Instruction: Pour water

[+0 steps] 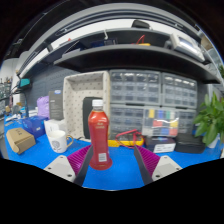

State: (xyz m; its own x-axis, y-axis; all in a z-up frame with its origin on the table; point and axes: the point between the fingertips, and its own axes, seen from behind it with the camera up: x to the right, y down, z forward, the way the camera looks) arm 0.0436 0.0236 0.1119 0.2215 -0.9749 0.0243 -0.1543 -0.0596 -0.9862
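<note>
Blue tabletop (115, 175), cluttered workshop room behind it. We note shelving (120, 45) overhead and a wall of small grey drawer units (150, 95) behind the bottle. A beige pegboard panel (85, 95) stands behind and left of the bottle.

One bottle (99, 140): red body, white cap, upright on the tabletop. It stands between the two fingers of the claw (113, 161), nearer the left finger. We cannot tell whether the pads press on it.

We count two magenta pads (147, 159), one per finger. Left of the bottle: one white cup (57, 140), one blue object (33, 127), one tan box (19, 141). Far right of the bottle: one green plant (211, 118).
</note>
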